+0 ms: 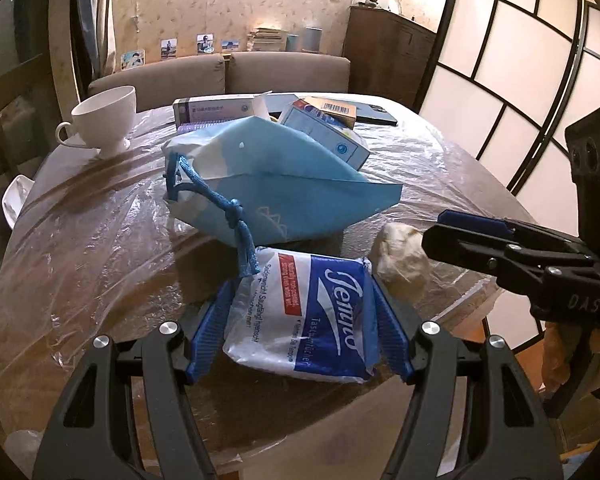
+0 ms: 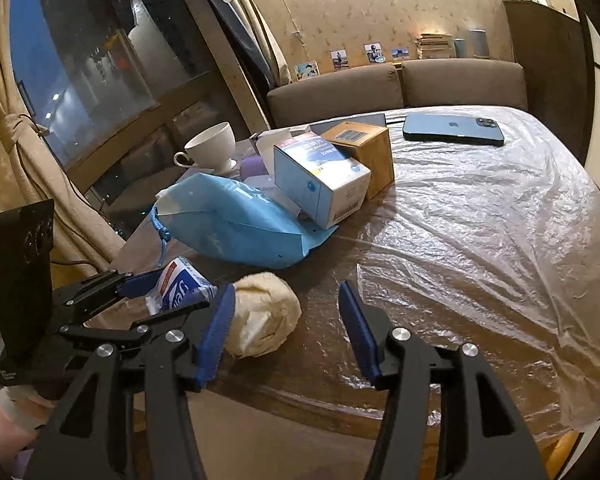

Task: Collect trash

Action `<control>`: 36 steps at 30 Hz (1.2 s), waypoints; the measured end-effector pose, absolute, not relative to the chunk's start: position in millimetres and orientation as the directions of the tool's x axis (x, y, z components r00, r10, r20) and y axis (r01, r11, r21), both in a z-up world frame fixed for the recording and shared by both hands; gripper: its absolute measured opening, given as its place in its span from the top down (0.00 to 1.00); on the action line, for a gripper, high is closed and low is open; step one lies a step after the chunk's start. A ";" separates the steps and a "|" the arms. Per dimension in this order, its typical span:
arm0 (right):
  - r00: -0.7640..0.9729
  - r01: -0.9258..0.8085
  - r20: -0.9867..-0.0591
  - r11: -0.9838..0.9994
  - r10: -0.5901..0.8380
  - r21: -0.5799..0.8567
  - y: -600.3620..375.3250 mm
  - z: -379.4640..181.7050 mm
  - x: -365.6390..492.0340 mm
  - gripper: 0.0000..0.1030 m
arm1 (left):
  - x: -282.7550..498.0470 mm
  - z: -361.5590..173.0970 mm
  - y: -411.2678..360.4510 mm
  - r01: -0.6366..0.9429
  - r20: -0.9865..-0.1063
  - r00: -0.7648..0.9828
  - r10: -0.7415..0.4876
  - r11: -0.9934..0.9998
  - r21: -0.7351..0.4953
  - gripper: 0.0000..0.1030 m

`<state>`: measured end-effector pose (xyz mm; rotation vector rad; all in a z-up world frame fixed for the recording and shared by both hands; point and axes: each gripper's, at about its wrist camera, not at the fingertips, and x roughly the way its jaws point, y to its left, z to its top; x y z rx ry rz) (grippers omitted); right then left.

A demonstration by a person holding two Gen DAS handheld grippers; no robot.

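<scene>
A white and blue Tempo tissue pack lies at the near table edge, and my left gripper is shut on it, its blue pads pressing both sides. From the right wrist view the same pack shows in the left gripper. A crumpled cream paper wad rests on the table inside my right gripper, against its left pad; the right pad stands apart, so the jaws are open. That wad also lies just left of the right gripper. A flattened blue paper bag with a cord handle lies behind the pack.
The round table wears a crinkled clear plastic film. Behind the blue bag stand a white and blue carton and a brown box. A white cup stands far left, a dark phone far right.
</scene>
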<state>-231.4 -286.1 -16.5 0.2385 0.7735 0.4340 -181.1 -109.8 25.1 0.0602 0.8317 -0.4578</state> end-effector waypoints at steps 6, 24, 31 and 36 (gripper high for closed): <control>0.620 -0.303 -0.605 0.864 0.500 0.403 -280.7 -17.4 -229.5 0.39 | -181.1 21.3 -105.7 0.407 -0.731 0.578 -0.361 0.905 -0.125 0.34; 0.600 -0.297 -0.635 0.872 0.487 0.389 -270.6 -25.9 -219.2 0.25 | -194.3 13.7 -82.8 0.393 -0.754 0.550 -0.359 0.908 -0.145 0.34; 0.597 -0.310 -0.641 0.876 0.482 0.370 -264.9 -27.5 -224.2 0.25 | -211.4 12.8 -82.1 0.421 -0.769 0.520 -0.372 0.895 -0.148 0.34; 0.587 -0.334 -0.666 0.887 0.460 0.318 -257.5 -29.4 -238.4 0.25 | -229.2 10.0 -90.2 0.464 -0.784 0.496 -0.374 0.877 -0.124 0.34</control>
